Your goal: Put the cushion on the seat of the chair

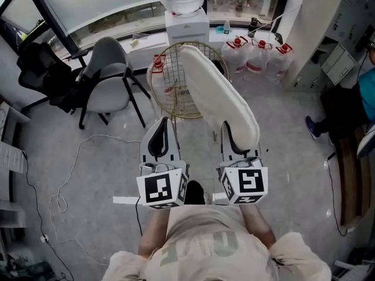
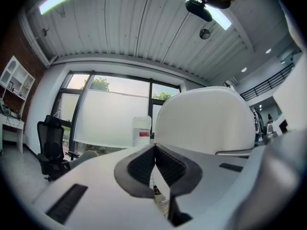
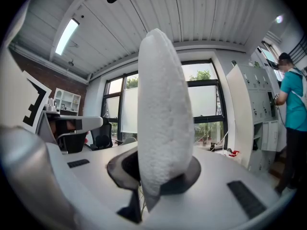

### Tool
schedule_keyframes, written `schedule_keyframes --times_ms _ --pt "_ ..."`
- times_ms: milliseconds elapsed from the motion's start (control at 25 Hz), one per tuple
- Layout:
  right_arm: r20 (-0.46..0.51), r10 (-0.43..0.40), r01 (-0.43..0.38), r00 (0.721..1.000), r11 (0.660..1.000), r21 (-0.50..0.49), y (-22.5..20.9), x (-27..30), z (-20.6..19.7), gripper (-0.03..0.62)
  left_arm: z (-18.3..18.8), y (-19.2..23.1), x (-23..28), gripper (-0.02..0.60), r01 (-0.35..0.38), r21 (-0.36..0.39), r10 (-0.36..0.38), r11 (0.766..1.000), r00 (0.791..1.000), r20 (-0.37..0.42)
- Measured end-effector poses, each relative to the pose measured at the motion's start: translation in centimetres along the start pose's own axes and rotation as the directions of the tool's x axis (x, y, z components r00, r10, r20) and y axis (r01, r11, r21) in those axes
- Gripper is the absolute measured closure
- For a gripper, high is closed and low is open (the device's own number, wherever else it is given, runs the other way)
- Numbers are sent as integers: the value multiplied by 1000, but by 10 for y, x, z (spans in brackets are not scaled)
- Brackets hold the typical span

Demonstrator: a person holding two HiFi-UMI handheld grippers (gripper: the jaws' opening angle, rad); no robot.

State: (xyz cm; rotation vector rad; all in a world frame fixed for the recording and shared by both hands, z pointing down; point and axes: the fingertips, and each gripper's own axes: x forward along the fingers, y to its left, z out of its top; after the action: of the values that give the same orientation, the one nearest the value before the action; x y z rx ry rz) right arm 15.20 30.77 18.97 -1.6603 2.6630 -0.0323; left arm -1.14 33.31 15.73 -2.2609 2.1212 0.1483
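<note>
While the right claw (image 1: 234,139) pinches the near edge of the cushion (image 1: 217,92), nothing is on a seat yet, so I'd call this roughly the halfway mark. The cushion is up in the air, standing on edge and sticking out ahead of that claw. Its far end reaches over the round wire chair (image 1: 167,86) that sits just ahead of both claws. In the right gripper view the jaws are narrow, squeezed on the white foam (image 3: 163,109), which rises straight out of them.

The left claw (image 1: 162,127) is beside the right one, pointing the same way, and it's closed with nothing in it. Its pads meet at the tips, and all you see past them is wire mesh. From there the cushion is just off to its right, not touching it.

I'm guessing the wire chair is the target since it's dead ahead. There's also a grey chair (image 1: 108,78) well off to the left of the left claw, so I can't be totally sure.

What's done, as far as I can judge: the cushion is picked up and brought to the chair. What's left: tip it flat, set it on the seat and let go. It might flop when it tips, since only one edge is gripped.
</note>
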Motion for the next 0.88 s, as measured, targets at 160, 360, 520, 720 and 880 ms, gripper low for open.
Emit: schedule_keyframes --times_ms 160,360,520,720,880 --pt "-35 -2 2 999 1000 2 -7 10 -13 540 -8 11 9 568 -29 -17 29 999 1000 -12" --pt "-32 -2 2 1000 1000 0 -10 33 -20 542 -18 30 32 568 -40 -51 40 998 999 1" --pt "-21 -8 7 1000 1000 -25 -16 68 -16 540 -22 38 68 568 -34 -45 34 998 999 6" --pt "-3 -12 12 1000 999 -38 -13 124 -12 540 -27 62 118 568 -7 -34 8 999 1000 26" --pt "-1 -9 9 1000 998 -55 -14 172 -10 540 -33 83 169 568 7 -62 -6 998 1000 27"
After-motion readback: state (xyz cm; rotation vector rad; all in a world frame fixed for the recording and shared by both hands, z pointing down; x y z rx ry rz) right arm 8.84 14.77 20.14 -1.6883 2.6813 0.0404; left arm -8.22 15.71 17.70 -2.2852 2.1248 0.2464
